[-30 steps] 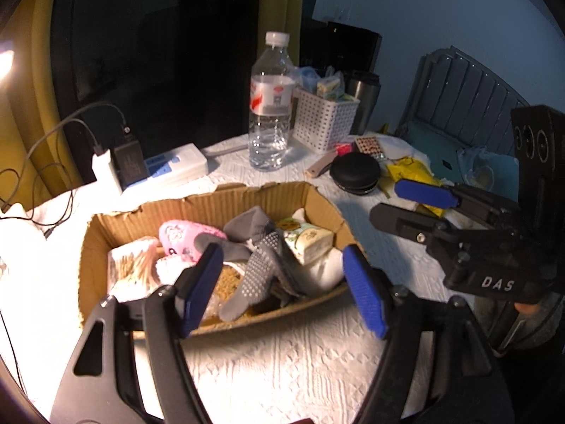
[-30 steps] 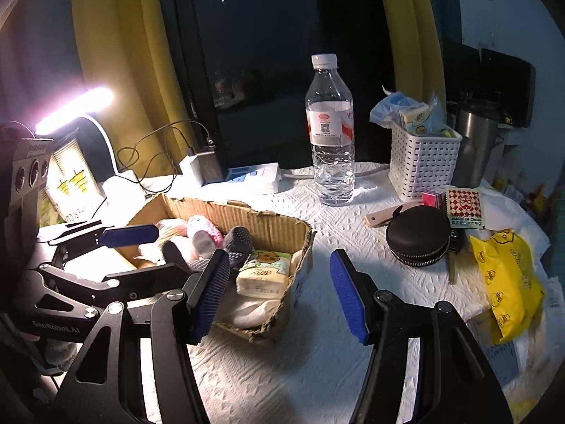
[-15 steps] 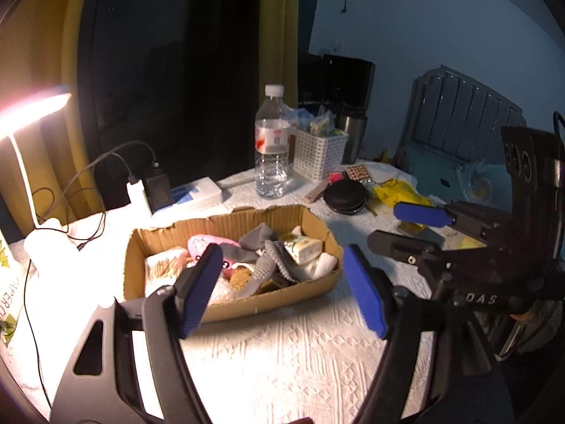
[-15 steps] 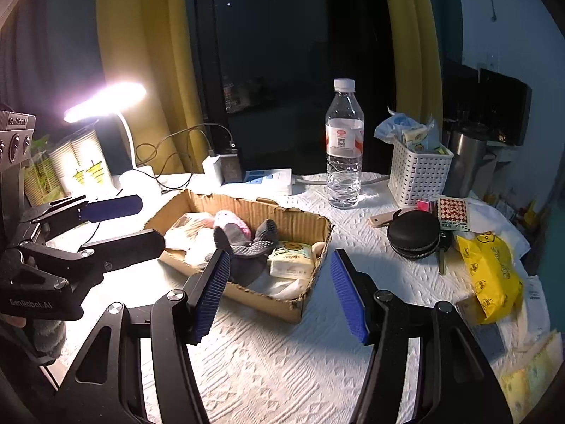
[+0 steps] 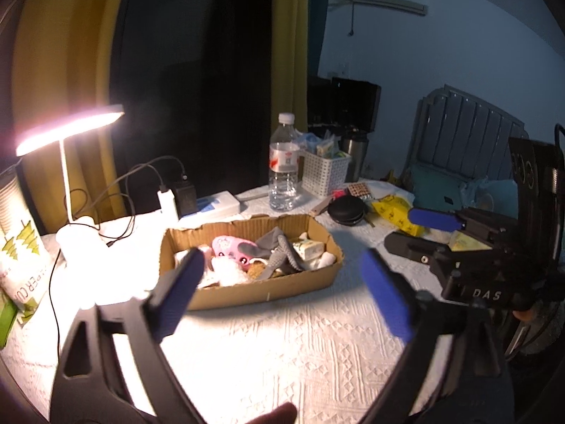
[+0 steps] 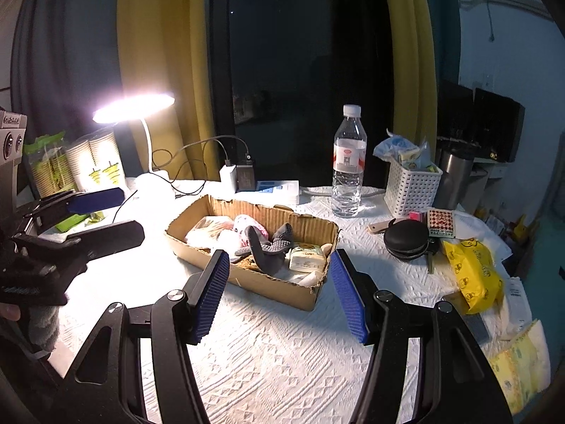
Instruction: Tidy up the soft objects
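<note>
Both grippers have pulled back from the cardboard box [image 6: 254, 247] since a second ago. The left gripper [image 5: 282, 296] and right gripper [image 6: 279, 293] hold nothing, fingers apart. The grey socks [image 6: 268, 247] and other soft things lie inside the box, so the sorting seems finished.

A shallow, open cardboard box [image 6: 254, 281] with ragged, torn edges sits on the white textured tablecloth, its long side angled across the table. Inside lies a loose jumble of soft things: a grey sock with dotted grip sole [image 6: 266, 247] draped over the middle, a pink patterned sock [image 6: 247, 224] behind it, a pale plastic-wrapped bundle [image 6: 208, 229] at the left end, a small pack of tissues [image 6: 306, 259] lying flat at the right end, and white cloth [image 6: 303, 277] tucked beneath it.
</note>
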